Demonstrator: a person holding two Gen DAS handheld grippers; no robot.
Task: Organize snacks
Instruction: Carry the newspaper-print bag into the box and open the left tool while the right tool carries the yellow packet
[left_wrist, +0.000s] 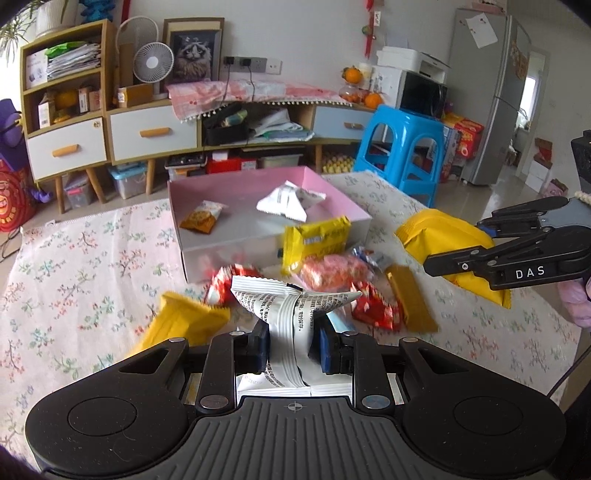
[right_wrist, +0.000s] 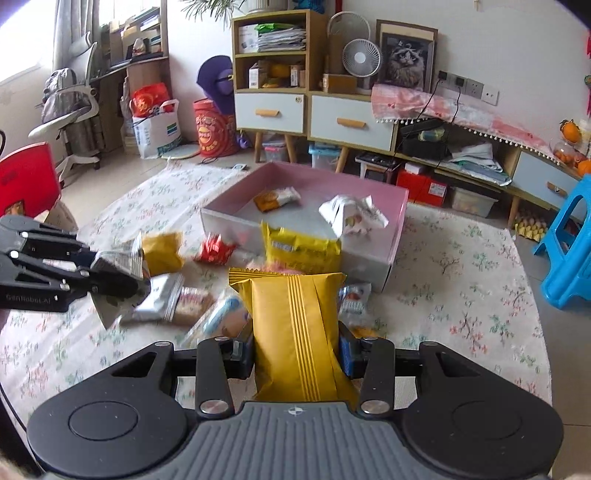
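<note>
Ahead of the left claw (left_wrist: 291, 347), loose packets (left_wrist: 332, 273) crowd the bench (left_wrist: 74, 266) up to the near wall of the pink box (left_wrist: 229, 254), against which a yellow packet (left_wrist: 314, 240) leans. The box floor holds only two packets, far from the claw; its near half lies free. Left of the left claw, the floral cloth is open. Right of the right claw (right_wrist: 295, 350), the bench is likewise bare.

Left claw (left_wrist: 291, 347), right claw (right_wrist: 295, 350) clamped.
</note>
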